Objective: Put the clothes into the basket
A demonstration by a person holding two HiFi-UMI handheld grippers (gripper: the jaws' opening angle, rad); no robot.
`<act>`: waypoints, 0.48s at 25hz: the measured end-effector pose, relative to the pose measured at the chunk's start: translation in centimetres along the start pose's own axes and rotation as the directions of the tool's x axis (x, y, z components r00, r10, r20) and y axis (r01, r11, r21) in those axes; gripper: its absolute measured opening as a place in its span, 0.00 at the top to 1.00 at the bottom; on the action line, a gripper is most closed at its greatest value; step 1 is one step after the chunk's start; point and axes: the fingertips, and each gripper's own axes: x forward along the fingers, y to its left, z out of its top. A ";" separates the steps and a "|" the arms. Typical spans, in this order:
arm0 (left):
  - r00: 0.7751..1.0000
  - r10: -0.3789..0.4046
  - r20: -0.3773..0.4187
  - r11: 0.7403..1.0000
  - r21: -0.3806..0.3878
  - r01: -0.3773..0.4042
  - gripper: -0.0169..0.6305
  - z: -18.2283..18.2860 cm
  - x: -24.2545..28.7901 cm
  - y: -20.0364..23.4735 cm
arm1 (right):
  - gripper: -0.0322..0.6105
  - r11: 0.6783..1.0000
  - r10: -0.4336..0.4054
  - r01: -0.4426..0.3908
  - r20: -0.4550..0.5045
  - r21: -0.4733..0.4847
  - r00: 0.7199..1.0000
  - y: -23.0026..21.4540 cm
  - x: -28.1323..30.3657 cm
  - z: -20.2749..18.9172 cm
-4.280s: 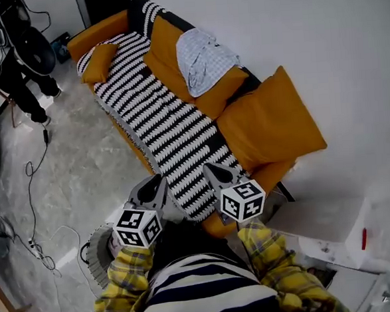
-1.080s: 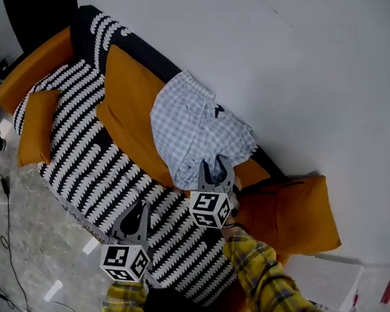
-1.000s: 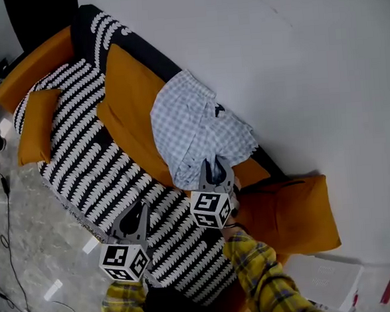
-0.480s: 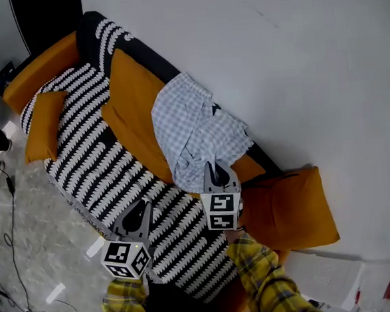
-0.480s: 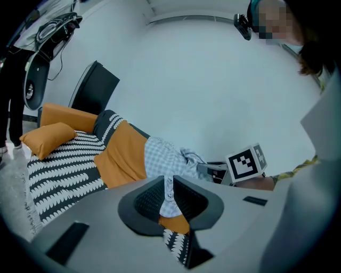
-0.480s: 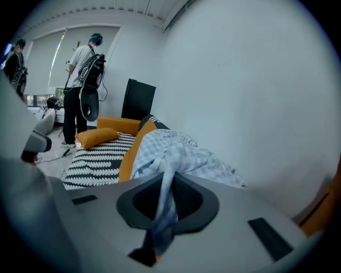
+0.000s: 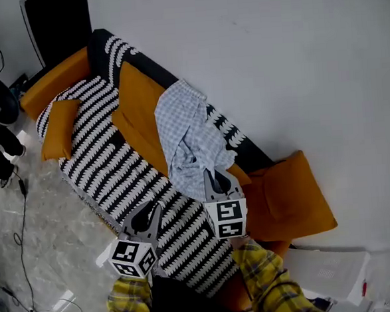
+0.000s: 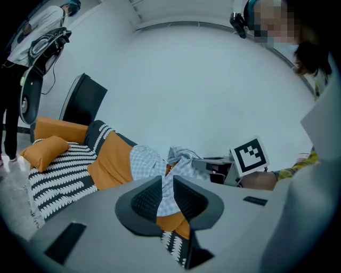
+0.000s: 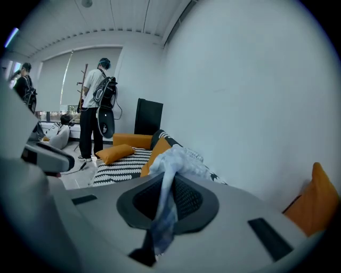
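Jaws of right gripper (image 7: 216, 178) just closed on checked shirt (image 7: 185, 134), left gripper (image 7: 149, 212) jaws slightly apart, orange cushion (image 7: 135, 116) beneath

The pale blue-and-white checked cloth shirt (image 7: 187, 132) is thin woven fabric, matt, soft and heavily creased. A limp fold of it is pinched between the black ribbed pads (image 9: 186, 201) of my right hand-held gripper (image 7: 216, 177), whose jaws have just been closing. That one and my left hand-held gripper (image 7: 148, 214) have smooth matt grey plastic shells. The black-and-white marker cube (image 7: 227, 218) has flat, dull printed faces. The orange fabric back cushion (image 7: 135, 116) looks plain-woven and matt. The black-and-white zigzag throw (image 7: 109, 168) looks knitted and nubbly. The grey marbled floor (image 7: 48, 249) is polished with a soft sheen, the white wall (image 7: 275, 60) smooth and matt. My yellow plaid sleeve (image 7: 270, 280) looks like brushed flannel.
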 end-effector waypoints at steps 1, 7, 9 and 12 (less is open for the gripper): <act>1.000 -0.006 0.000 1.000 0.005 0.006 0.88 0.0 -0.5 -0.6 | 0.87 1.000 0.003 -0.003 0.012 -0.005 1.000 0.1 -0.8 0.4; 1.000 -0.021 0.016 0.999 0.039 0.021 0.88 0.4 -3.5 -3.8 | 0.87 1.000 0.026 -0.024 0.088 -0.015 0.996 0.4 -5.4 3.9; 0.999 -0.028 0.023 0.998 0.053 0.027 0.88 0.8 -4.3 -4.7 | 0.87 0.999 0.032 -0.029 0.118 -0.023 0.992 0.4 -6.9 5.2; 0.999 -0.041 0.032 0.996 0.074 0.039 0.88 1.2 -5.4 -6.1 | 0.87 0.999 0.045 -0.042 0.166 -0.026 0.985 0.6 -9.6 7.2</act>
